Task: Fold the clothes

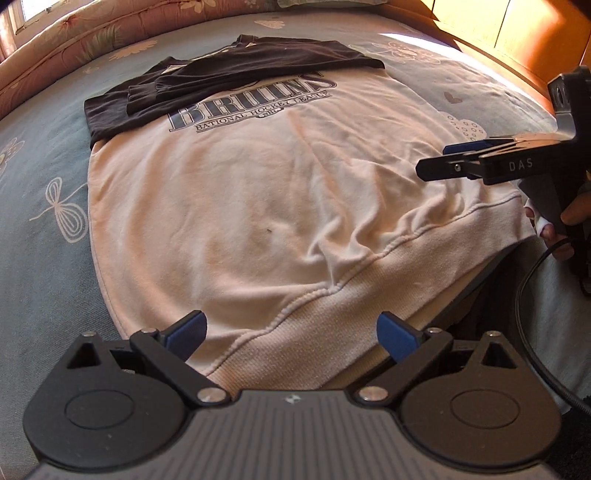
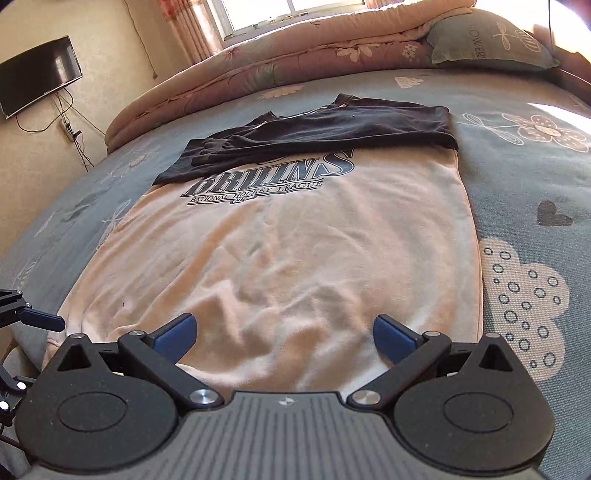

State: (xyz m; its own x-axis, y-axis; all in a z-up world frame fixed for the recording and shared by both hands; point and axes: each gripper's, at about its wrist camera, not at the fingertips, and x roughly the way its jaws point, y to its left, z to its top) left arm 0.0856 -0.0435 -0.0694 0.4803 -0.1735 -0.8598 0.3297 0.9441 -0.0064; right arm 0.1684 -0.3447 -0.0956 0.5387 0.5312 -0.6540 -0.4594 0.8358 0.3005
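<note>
A cream sweatshirt point(image 1: 258, 192) printed "BRUINS" lies flat on the bed, front up. Its black sleeves point(image 1: 258, 70) are folded across the chest above the print. The ribbed hem point(image 1: 332, 314) faces me and is wrinkled. My left gripper point(image 1: 291, 326) is open just above the hem's left half, with nothing between its blue pads. My right gripper point(image 2: 284, 330) is open over the sweatshirt point(image 2: 280, 251) near the hem's right side and holds nothing. From the left wrist view the right gripper point(image 1: 439, 158) shows side-on above the hem's right corner, held by a hand point(image 1: 554, 225).
The bed has a blue-grey flowered sheet point(image 2: 524, 206). A rolled pink quilt point(image 2: 295, 55) and a pillow point(image 2: 491, 40) lie at the far edge. A wooden headboard point(image 1: 517, 33) stands to the right. A wall television point(image 2: 40, 74) hangs at the left. A cable point(image 1: 535, 332) trails from the right gripper.
</note>
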